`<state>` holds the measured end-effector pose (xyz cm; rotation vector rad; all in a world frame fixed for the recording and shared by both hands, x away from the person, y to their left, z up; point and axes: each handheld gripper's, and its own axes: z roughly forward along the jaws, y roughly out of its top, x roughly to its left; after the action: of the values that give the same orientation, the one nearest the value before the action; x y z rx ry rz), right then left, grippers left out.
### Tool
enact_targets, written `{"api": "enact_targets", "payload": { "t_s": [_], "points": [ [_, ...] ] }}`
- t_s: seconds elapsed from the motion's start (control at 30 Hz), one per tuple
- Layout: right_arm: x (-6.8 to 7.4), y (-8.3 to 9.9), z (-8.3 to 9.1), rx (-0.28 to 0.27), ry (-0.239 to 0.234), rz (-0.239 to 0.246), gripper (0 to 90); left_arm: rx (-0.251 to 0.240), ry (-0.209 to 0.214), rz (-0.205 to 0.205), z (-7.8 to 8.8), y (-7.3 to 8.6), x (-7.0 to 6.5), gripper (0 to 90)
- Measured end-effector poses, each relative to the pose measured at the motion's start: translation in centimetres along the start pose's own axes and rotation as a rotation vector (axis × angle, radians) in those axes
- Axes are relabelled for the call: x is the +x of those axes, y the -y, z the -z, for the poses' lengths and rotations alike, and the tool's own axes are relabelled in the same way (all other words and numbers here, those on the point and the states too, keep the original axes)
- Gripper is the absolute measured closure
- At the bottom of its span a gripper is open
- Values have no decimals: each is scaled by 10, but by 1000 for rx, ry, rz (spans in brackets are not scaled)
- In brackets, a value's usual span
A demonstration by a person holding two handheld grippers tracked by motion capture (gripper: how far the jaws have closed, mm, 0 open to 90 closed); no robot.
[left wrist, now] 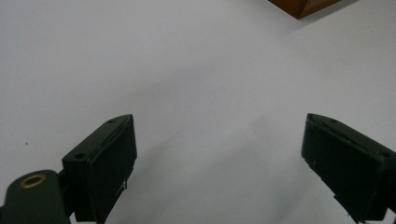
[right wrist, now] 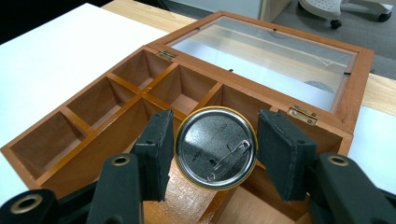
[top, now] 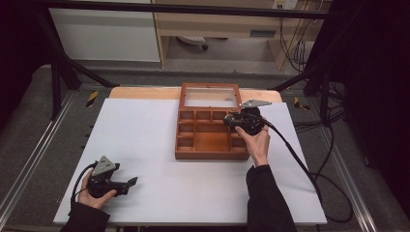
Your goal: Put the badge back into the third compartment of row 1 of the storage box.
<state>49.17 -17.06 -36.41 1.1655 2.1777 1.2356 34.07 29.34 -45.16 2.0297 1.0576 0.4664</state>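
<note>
Over on the left, your left gripper (top: pixel 126 184) rests low on the white sheet (top: pixel 145 145) near the front edge of the table. In the left gripper view its two black jaws stand wide apart with bare white sheet between them, so it holds nothing. A brown corner of the wooden box (left wrist: pixel 306 6) peeks in at the top of that view, well apart from the jaws. Moving right, the wooden box (top: pixel 189 154) sits in the middle of the table with its glass lid (top: pixel 211 96) folded back flat, and all its little compartments look empty. Farther right, your right gripper (right wrist: pixel 215 149) is up over the right side of the box. It is squeezed shut on a round pin badge (right wrist: pixel 215 148), held by its edges, with the shiny silver back and the safety pin facing the camera. So the step in hand looks like carrying the badge to the box. Next, I think you need to pick one compartment, lower the badge straight into it without bumping the thin wooden walls, and then let the jaws open.
</note>
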Motion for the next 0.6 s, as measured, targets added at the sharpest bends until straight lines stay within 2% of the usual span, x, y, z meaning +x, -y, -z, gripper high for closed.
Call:
{"api": "enact_targets", "payload": {
  "t_s": [0.6],
  "points": [
    [-10, -9, -19, 11, 20, -9, 476, 0, -1, 3, 0, 0, 1, 98]
  ]
}}
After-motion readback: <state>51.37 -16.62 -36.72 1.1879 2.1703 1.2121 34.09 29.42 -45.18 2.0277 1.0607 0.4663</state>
